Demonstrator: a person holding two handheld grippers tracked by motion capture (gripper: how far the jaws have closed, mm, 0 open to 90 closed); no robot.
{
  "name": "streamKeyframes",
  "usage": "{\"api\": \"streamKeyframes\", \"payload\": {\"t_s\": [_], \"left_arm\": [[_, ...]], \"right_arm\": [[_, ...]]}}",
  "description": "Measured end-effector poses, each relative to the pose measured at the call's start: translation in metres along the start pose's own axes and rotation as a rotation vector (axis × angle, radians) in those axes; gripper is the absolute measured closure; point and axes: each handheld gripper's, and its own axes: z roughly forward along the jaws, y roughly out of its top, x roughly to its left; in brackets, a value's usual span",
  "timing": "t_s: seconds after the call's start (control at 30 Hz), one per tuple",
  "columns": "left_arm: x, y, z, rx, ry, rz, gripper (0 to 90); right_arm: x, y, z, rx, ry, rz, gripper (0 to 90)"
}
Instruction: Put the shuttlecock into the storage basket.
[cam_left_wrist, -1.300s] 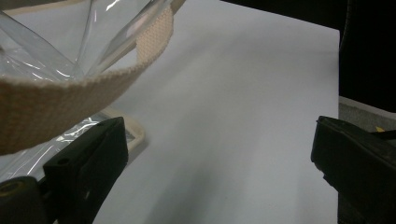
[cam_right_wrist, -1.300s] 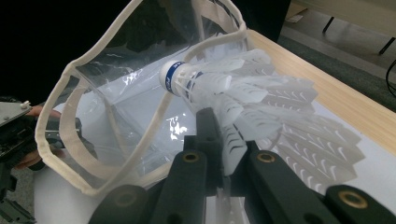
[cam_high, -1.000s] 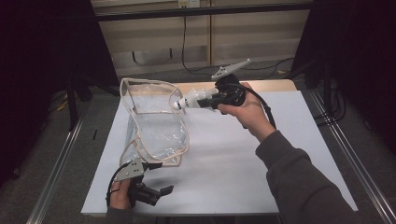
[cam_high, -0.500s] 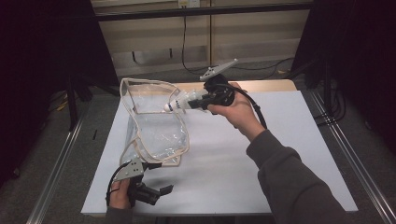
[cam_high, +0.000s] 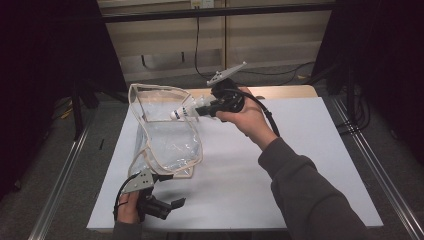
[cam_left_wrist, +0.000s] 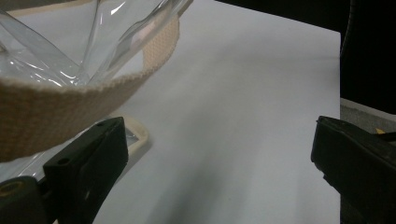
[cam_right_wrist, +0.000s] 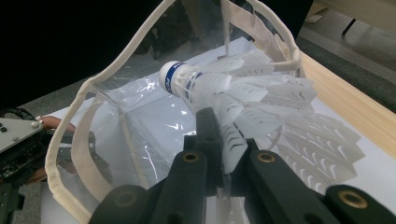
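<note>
Clear bag (cam_high: 167, 135) with cream trim standing open on the white worktop (cam_high: 300, 165), mouth tilted toward the far side; nothing seen lying inside. Shuttlecock (cam_high: 182, 112) held at the bag's mouth, cork end pointing in, feathers pinched edge-on in the right tongs (cam_high: 202, 108), clamped tight on them. Left tongs (cam_high: 172, 204) near the worktop's front edge, just beside the bag's lower corner, spread wide, gripping nothing.

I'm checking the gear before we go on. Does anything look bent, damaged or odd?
Nothing is clearly damaged. The right gripper pinches the shuttlecock by its feather skirt, squeezing a few feathers; the clear bag sags.
</note>
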Motion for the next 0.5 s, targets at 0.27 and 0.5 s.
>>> {"api": "streamKeyframes", "payload": {"t_s": [0.27,0.5], "left_arm": [[0.0,0.0,0.0,-0.004,0.001,-0.005,4.0],[0.0,0.0,0.0,-0.001,-0.001,-0.006,4.0]], "right_arm": [[0.006,0.006,0.007,0.003,0.009,-0.009,87.9],[0.011,0.012,0.015,0.014,-0.001,-0.018,87.9]]}}
